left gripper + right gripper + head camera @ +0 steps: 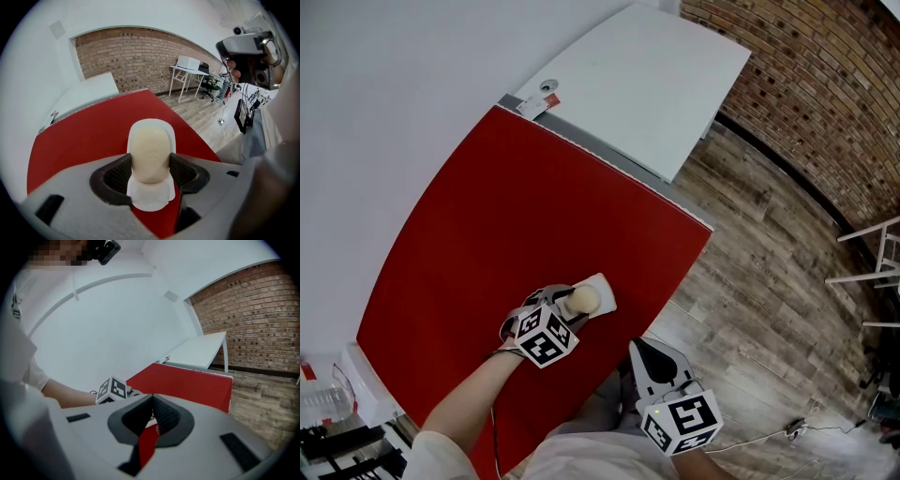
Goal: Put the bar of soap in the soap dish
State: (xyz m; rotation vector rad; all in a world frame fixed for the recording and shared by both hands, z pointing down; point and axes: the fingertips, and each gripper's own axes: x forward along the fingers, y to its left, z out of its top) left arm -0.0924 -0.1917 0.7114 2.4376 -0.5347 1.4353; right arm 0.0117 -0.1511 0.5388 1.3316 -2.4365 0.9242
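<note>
A cream, rounded bar of soap (149, 157) sits between the jaws of my left gripper (150, 169), which is shut on it. A white soap dish (150, 198) lies on the red table directly under the soap, its rim showing in front of and behind the bar. I cannot tell whether the soap touches the dish. In the head view the soap (583, 298) and dish (603, 285) are near the table's front edge, with the left gripper (567, 307) over them. My right gripper (648, 351) hangs off the table's near edge, jaws shut on nothing (152, 409).
The red table (525, 234) ends close to the right of the dish. A white table (647, 75) adjoins its far end, with a small label and disc (540, 98) there. Wooden floor (769, 281) and a brick wall lie to the right.
</note>
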